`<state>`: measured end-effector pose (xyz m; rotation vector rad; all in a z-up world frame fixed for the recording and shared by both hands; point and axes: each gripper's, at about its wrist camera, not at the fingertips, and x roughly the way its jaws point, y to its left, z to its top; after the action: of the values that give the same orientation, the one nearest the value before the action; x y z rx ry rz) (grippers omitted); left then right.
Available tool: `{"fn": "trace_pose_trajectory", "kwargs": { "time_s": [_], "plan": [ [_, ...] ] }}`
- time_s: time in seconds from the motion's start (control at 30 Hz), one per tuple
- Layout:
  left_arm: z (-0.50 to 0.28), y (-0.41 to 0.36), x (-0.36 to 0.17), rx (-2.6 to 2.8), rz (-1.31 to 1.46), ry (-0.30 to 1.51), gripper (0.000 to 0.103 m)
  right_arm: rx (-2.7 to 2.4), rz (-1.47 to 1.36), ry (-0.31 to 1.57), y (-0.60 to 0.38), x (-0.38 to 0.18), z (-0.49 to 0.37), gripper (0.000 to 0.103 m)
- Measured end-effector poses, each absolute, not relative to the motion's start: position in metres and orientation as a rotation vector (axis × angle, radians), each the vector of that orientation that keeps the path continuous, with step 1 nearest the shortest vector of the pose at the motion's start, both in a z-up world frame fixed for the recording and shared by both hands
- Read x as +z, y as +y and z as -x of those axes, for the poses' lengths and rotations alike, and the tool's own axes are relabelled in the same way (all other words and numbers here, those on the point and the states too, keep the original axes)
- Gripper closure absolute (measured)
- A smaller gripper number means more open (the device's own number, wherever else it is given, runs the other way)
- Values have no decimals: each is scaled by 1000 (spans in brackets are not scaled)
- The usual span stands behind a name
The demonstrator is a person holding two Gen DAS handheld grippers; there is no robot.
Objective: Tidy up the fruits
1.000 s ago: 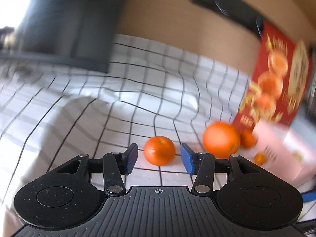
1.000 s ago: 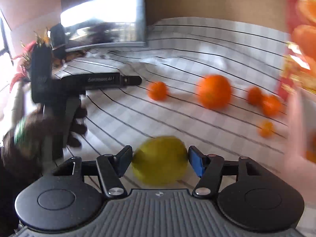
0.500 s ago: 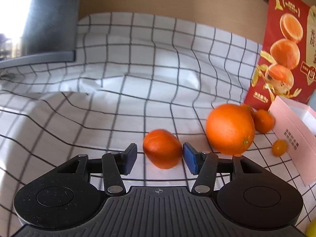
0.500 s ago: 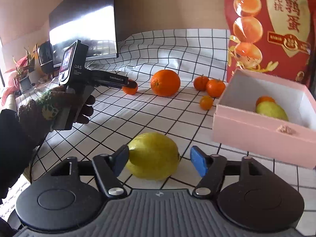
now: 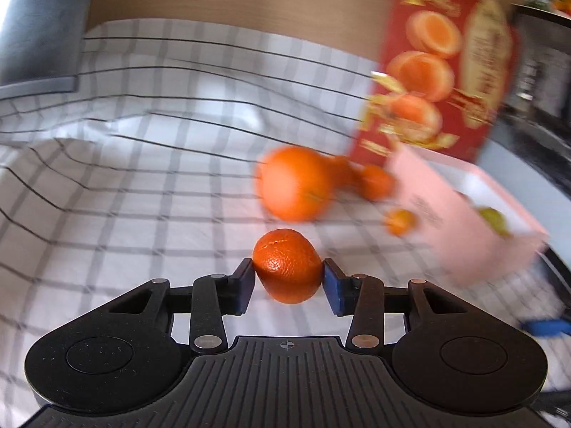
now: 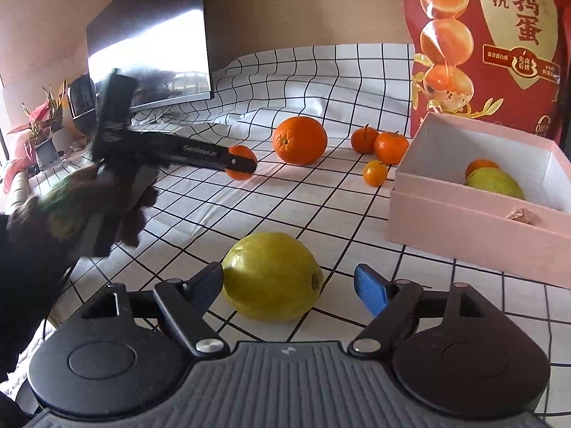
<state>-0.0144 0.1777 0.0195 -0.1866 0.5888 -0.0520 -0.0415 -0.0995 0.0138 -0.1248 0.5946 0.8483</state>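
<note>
My left gripper is shut on a small mandarin and holds it above the checked cloth; it also shows in the right wrist view. My right gripper is open around a yellow-green lemon that rests on the cloth; the left finger touches it, the right finger stands apart. A large orange, two mandarins and a tiny kumquat lie on the cloth. The pink box at the right holds a lemon and an orange.
A red snack bag stands behind the box. A dark monitor stands at the back left, with plants beyond it. The checked cloth covers the table. The left wrist view is motion-blurred.
My left gripper has closed on the small mandarin, lifted it and swung right toward the box. My right gripper has opened wider around the lemon.
</note>
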Motion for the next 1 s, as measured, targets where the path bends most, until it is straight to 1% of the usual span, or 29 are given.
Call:
{"fn": "trace_pose_trajectory", "kwargs": {
  "time_s": [0.23,0.3,0.43,0.53,0.63,0.7,0.83,1.0],
  "plan": [
    [51,126,14,-134,113,593,57,848,176,607,-82,9,47,20],
    [55,125,10,-94,109,585,56,838,205,607,-76,7,49,20],
    [61,143,7,-89,220,571,56,827,248,616,-60,0,51,19],
    [62,148,6,-92,246,569,57,800,251,616,-52,-3,46,19],
    [63,147,6,-92,241,568,57,795,211,629,-53,-2,38,24],
    [63,147,6,-93,248,567,57,778,207,634,-55,-2,33,37],
    [66,145,7,-94,253,566,57,795,160,673,-67,-2,28,37],
    [69,125,6,-156,229,576,57,763,202,664,-91,-1,34,37]
  ]
}}
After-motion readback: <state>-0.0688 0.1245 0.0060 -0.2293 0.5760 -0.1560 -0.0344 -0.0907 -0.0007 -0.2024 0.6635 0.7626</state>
